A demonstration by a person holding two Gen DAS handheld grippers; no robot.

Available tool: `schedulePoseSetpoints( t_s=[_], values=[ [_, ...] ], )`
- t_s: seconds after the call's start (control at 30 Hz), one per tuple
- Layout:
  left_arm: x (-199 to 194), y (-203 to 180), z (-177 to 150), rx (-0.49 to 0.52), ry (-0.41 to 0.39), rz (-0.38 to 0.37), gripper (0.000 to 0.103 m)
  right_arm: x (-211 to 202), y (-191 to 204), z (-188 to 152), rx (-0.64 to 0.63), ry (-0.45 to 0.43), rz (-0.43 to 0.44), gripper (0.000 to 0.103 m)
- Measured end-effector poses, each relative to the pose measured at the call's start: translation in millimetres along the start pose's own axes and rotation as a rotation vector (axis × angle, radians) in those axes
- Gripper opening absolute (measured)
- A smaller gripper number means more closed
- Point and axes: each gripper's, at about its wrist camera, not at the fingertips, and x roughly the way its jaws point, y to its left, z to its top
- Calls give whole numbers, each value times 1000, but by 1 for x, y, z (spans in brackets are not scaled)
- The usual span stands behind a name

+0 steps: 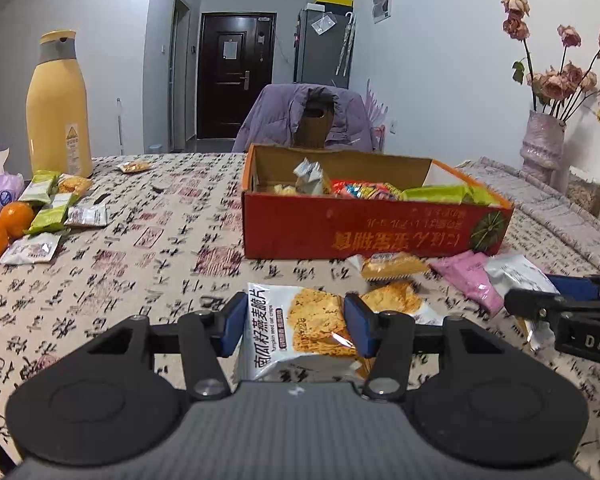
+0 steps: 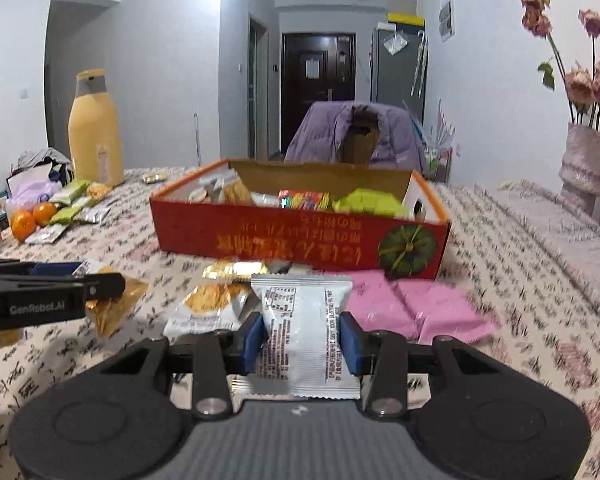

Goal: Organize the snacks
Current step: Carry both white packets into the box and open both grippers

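Left fingers: the left gripper (image 1: 296, 330) is clamped on an oat crisp packet (image 1: 300, 328); its blue pads (image 1: 236, 328) press the packet's two sides, set fairly narrow; the packet stands up between them, printed face to the camera.
Right fingers: the right gripper (image 2: 302, 342) is closed on a white snack packet (image 2: 306, 332); its pads (image 2: 350, 342) pinch the packet across its width, back label showing; the foil is puckered where they bite, so I judge the hold firm.
Why held so: each packet is taken by its sides and kept upright, likely so that it can be dropped end-first into the box without snagging the rim.
Box: the red cardboard box (image 2: 300, 236) sits on the patterned tablecloth (image 1: 140, 272) straight ahead of both grippers, open at the top, already holding green, red and silvery packets; it reads as the place where the snacks are gathered.
Loose snacks: a pink packet (image 2: 416, 308) and an orange crisp packet (image 2: 208, 300) lie just before the box wall; a further cluster of green packets (image 1: 50, 208) lies well to the left beside the oranges (image 1: 4, 228) and the yellow bottle (image 1: 58, 104).
Stage: both hands are loaded; carrying to the box seems the step in hand; much sorting is left.
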Motion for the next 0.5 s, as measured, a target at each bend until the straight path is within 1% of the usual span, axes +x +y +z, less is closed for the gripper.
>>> schedulePoseSetpoints(
  t_s=[0.1, 0.23, 0.5],
  values=[
    [-4, -6, 11, 7, -22, -9, 54, 1, -5, 12, -5, -30, -8, 40],
    [-5, -19, 30, 29, -59, -3, 54, 6, -11, 31, -16, -69, -21, 40],
    [11, -41, 78, 52, -123, 20, 54, 23, -25, 76, -27, -143, -32, 40]
  ],
)
